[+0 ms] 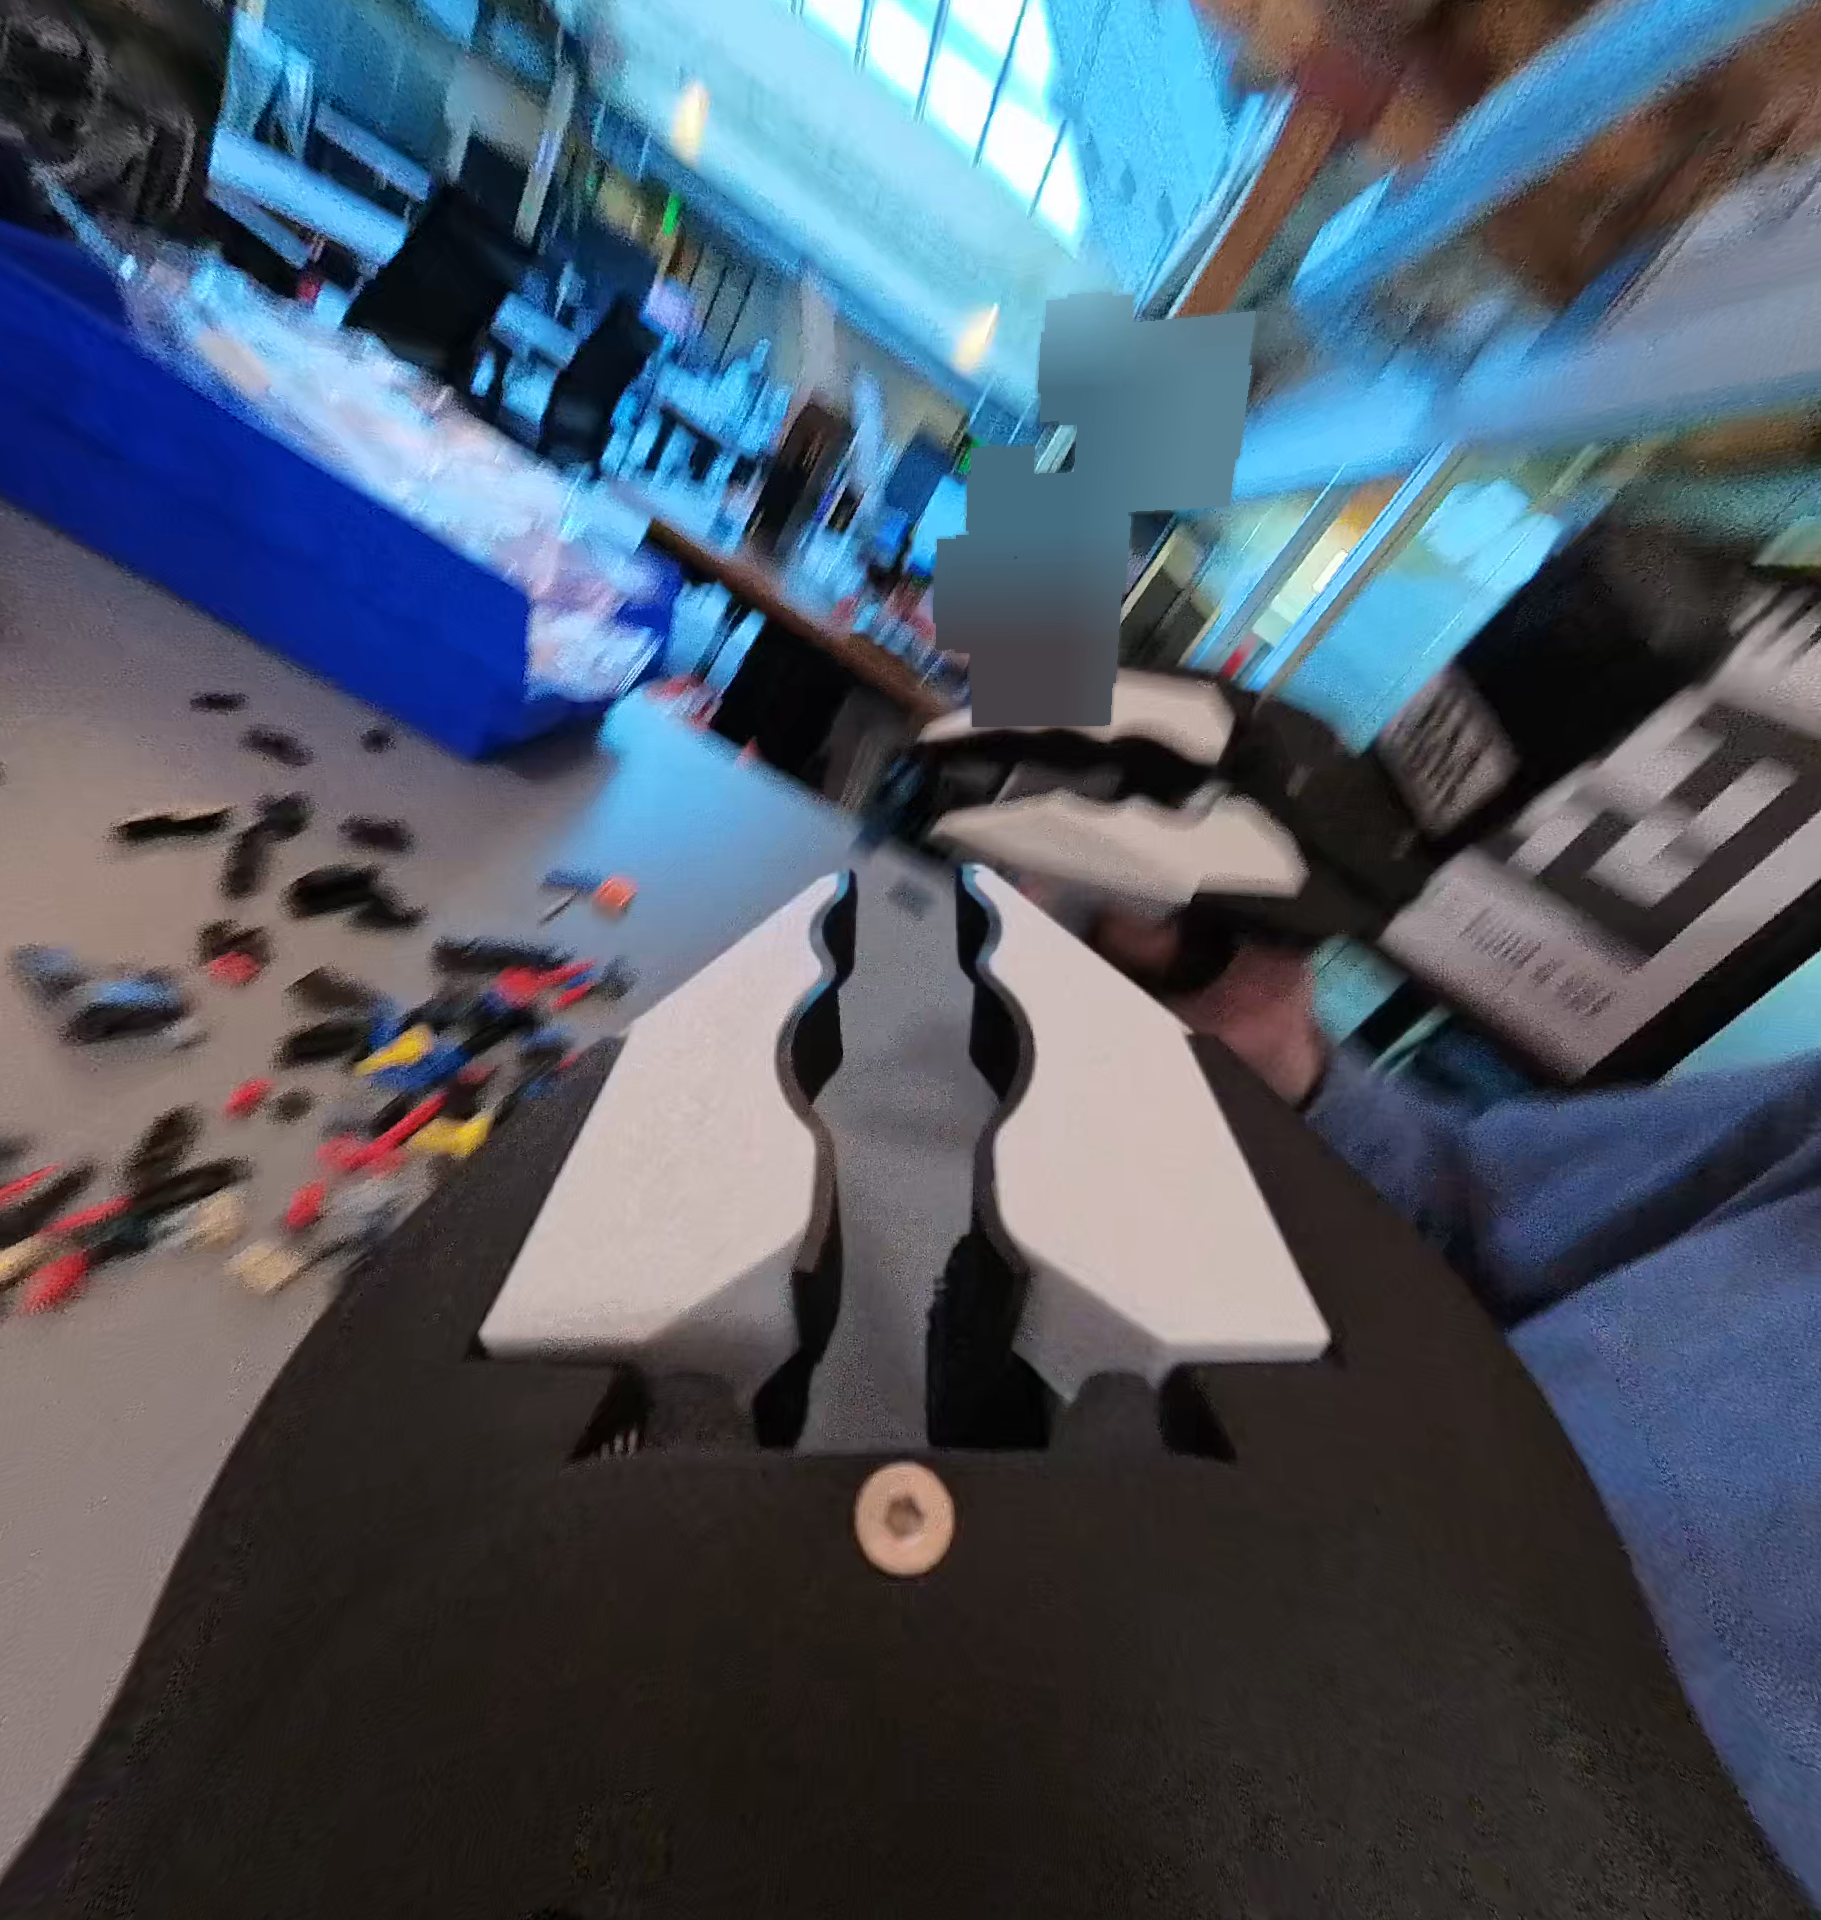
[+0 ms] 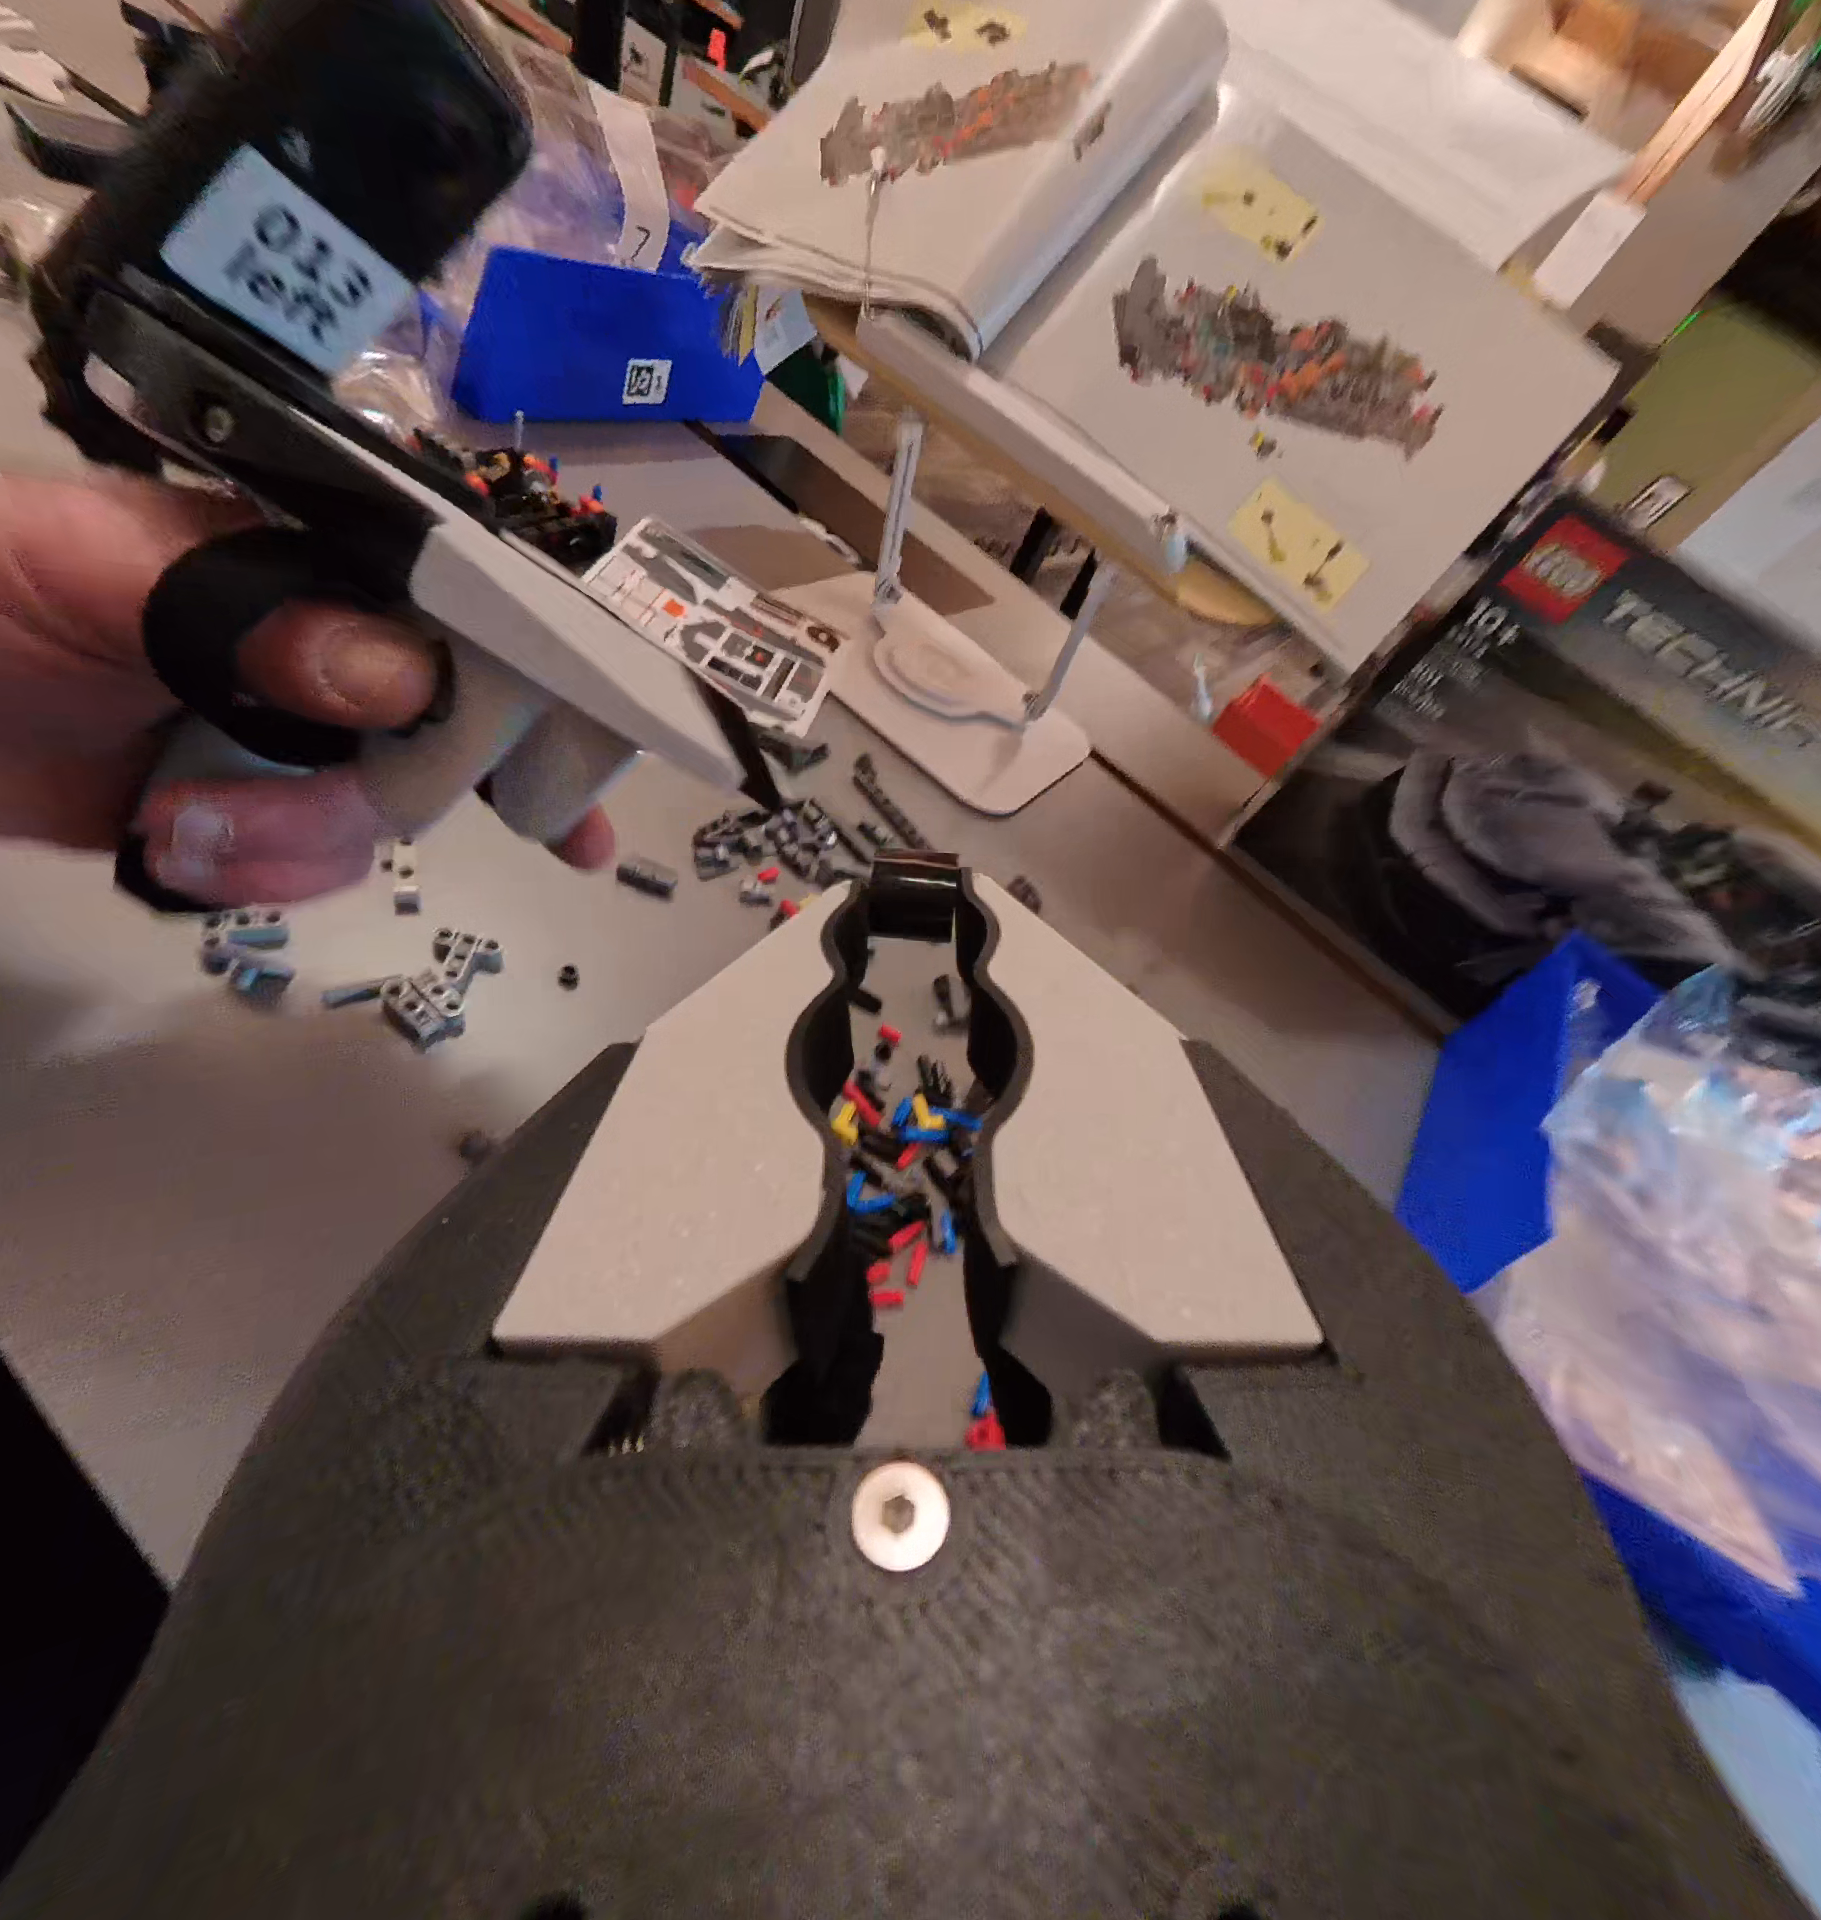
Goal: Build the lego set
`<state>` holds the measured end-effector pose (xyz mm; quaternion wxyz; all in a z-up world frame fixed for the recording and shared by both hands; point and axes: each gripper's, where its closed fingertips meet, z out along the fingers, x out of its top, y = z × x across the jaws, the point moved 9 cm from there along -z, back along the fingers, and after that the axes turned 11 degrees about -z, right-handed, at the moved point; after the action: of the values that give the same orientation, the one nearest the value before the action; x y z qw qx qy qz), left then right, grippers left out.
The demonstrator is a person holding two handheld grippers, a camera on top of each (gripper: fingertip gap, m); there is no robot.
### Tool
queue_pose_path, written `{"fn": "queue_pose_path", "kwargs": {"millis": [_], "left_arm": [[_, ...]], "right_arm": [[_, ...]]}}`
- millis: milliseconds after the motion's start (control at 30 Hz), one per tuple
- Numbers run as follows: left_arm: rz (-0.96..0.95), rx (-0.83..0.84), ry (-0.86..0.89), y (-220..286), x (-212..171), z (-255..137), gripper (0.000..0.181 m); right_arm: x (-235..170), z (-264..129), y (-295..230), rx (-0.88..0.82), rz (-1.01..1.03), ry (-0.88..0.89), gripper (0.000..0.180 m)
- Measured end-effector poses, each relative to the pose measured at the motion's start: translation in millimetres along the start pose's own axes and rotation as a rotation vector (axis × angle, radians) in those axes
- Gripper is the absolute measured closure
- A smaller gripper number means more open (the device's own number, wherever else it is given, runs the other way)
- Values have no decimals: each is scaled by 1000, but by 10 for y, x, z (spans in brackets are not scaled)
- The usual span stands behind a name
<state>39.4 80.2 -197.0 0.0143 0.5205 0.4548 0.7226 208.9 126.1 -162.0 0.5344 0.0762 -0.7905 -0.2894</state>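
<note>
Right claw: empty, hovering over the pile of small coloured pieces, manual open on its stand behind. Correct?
Not empty. The right wrist view shows the right claw shut on a small black piece at its tips. The rest holds: coloured pieces below, manual open on its stand.

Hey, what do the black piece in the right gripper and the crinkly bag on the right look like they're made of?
Black piece: likely hard plastic, glossy, given its sharp highlights. Bag: looks like thin clear plastic film, wrinkled and shiny. Right gripper clamps the piece.
</note>
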Motion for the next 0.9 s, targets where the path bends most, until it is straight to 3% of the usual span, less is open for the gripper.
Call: {"fn": "queue_pose_path", "kwargs": {"millis": [167,333,600,900], "left_arm": [[392,405,-474,-177,-384,-253,181],[525,482,-756,-253,-770,-98,181],[543,516,-819,-278,-963,81,181],[467,470,-743,-170,-1004,39,180]], "right_arm": [[-395,-7,-210,197,109,-84,167],[-718,61,-593,354,158,-185,166],[-935,129,-803,463,210,-252,166],[-999,200,-842,485,231,-244,166]]}}
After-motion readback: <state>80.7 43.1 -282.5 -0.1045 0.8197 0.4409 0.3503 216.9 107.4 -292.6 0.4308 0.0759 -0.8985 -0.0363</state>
